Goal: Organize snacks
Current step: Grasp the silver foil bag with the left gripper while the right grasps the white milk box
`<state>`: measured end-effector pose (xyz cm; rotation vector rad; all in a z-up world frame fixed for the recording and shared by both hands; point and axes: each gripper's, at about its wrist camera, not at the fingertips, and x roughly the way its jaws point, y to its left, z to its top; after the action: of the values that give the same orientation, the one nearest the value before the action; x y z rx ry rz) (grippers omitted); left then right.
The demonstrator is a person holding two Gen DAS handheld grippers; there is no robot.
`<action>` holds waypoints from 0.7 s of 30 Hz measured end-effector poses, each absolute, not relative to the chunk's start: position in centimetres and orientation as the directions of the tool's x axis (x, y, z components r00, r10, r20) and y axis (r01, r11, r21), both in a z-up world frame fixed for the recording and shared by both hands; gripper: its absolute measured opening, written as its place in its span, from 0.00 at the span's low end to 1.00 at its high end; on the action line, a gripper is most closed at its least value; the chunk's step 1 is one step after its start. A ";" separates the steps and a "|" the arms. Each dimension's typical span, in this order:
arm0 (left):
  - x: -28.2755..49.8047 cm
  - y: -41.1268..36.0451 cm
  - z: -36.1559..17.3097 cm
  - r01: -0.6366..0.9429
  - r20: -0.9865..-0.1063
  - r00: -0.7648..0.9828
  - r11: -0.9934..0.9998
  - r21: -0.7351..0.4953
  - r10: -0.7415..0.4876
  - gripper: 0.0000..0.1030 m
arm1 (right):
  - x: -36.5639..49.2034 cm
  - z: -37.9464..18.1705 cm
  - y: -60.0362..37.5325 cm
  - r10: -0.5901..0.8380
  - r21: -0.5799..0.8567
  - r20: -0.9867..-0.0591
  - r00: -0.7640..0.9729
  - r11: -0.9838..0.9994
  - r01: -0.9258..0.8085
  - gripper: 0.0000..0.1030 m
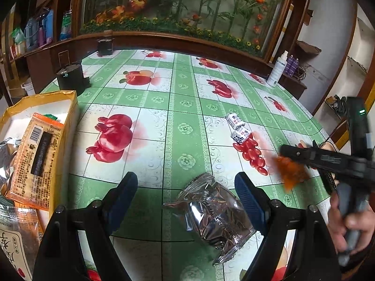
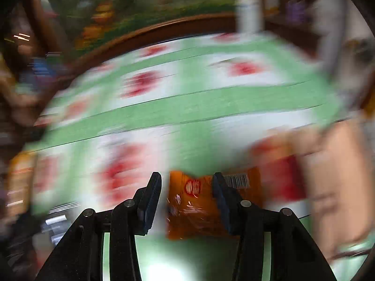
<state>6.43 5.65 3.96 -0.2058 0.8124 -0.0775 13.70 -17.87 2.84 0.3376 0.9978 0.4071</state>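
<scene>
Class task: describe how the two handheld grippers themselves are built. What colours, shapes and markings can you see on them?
Both are matte black frames with round metal pivot pins. The left gripper and right gripper carry dark blue ribbed pads on angled fingers. Seen from the left camera, the right gripper's body has a small green light, a grey handle and a thin dark cable.

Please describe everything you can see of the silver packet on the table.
The silver packet is a crinkled, shiny foil pouch with clear sealed ends. It lies flat on the green fruit-print tablecloth, slanted, between the open fingers of the left tool. The fingers seem not to press it, though the right finger stands close beside it.
</scene>
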 end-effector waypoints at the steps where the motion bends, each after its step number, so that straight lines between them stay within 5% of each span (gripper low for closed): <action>1: 6.4 5.7 4.0 -0.011 -0.712 0.687 0.977 -0.212 -0.147 0.81 | 13.4 3.5 -17.4 0.493 0.466 -0.715 0.497 0.865 -0.187 0.47; 4: 6.5 5.7 3.9 -0.013 -0.717 0.681 0.976 -0.216 -0.150 0.81 | 12.9 5.9 -16.2 0.307 0.260 -0.716 0.627 0.951 -0.168 0.47; 8: 6.6 5.2 3.7 0.011 -0.726 0.666 0.975 -0.221 -0.172 0.81 | 14.1 5.5 -14.5 0.399 0.314 -0.720 0.568 0.917 -0.247 0.47; 21: 6.7 7.3 3.7 -0.048 -0.730 0.653 0.951 -0.306 -0.202 0.81 | 18.3 2.1 -9.7 0.263 0.120 -0.810 0.524 0.949 -0.291 0.47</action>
<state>6.68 7.25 3.65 -0.3123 0.8585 -0.0894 18.25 -9.73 2.11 -0.0317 0.9645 0.3312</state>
